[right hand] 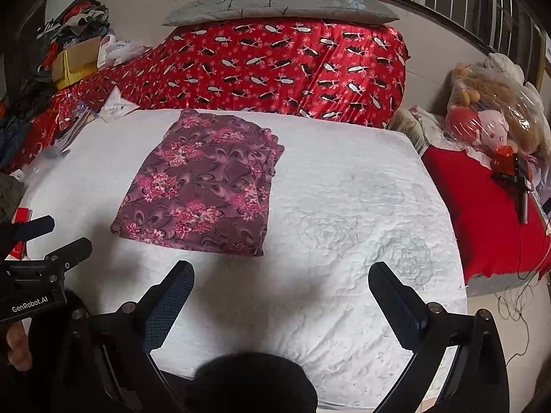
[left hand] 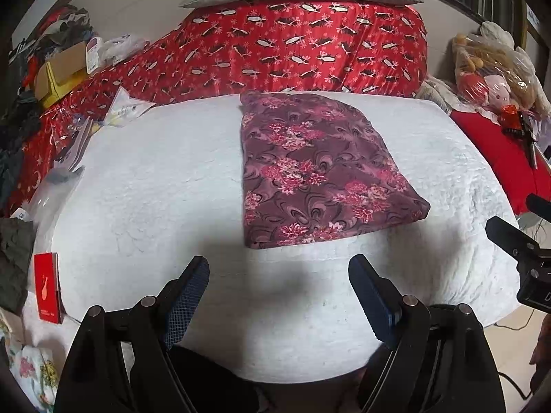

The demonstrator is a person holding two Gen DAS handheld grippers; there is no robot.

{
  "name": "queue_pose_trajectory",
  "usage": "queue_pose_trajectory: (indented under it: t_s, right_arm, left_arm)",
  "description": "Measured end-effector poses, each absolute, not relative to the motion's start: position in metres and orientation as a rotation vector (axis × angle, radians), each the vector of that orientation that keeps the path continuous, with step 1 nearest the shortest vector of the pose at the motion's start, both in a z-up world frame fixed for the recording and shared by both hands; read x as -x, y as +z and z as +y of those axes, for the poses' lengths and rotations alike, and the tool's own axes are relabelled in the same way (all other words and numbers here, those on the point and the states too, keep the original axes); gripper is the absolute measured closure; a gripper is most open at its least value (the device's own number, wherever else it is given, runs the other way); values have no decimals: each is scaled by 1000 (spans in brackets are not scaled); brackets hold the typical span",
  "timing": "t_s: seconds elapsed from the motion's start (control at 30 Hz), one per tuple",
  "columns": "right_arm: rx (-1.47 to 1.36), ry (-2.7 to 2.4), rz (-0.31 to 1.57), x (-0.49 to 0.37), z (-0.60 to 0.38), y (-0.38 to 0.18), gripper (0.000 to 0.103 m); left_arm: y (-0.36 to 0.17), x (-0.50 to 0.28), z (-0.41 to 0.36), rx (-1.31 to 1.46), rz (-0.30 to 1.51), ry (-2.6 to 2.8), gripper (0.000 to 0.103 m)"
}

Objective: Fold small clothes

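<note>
The floral garment (left hand: 320, 168) is a maroon cloth printed with pink flower clusters and swirls, folded into a flat, roughly rectangular packet with layered edges showing along 1 side. It lies on the white quilted bed cover (left hand: 155, 186), ahead of both pairs of fingers and apart from them.

The left gripper (left hand: 279, 275) hangs over the bare cover with its 2 fingers (left hand: 193, 282) spread wide; nothing sits between them and they touch no cloth. The garment's near edge lies just beyond their tips, slightly to their right.

The right gripper (right hand: 280, 278) is likewise spread wide and empty, its fingers (right hand: 392, 292) above the cover, with the garment ahead and to their left.

Far to the left of the fingers, a cardboard box (right hand: 81, 56) sits among piled clothes. Far to the right, a clear plastic bag (right hand: 496, 110) holds plush toys, including a pink one.
</note>
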State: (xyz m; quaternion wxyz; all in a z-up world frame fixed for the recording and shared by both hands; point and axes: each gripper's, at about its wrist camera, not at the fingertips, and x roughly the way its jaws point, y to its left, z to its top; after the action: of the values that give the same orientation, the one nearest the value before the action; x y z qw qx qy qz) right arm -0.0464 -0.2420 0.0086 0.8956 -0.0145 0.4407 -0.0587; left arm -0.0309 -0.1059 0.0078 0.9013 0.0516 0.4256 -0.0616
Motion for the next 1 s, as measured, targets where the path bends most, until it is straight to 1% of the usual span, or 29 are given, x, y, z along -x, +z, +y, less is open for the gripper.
queue_pose_trajectory:
  t_s: [1.0]
  right_arm:
    - [32, -142, 933, 50, -247, 4, 1]
  left_arm:
    - [3, 32, -110, -117, 905, -148, 20]
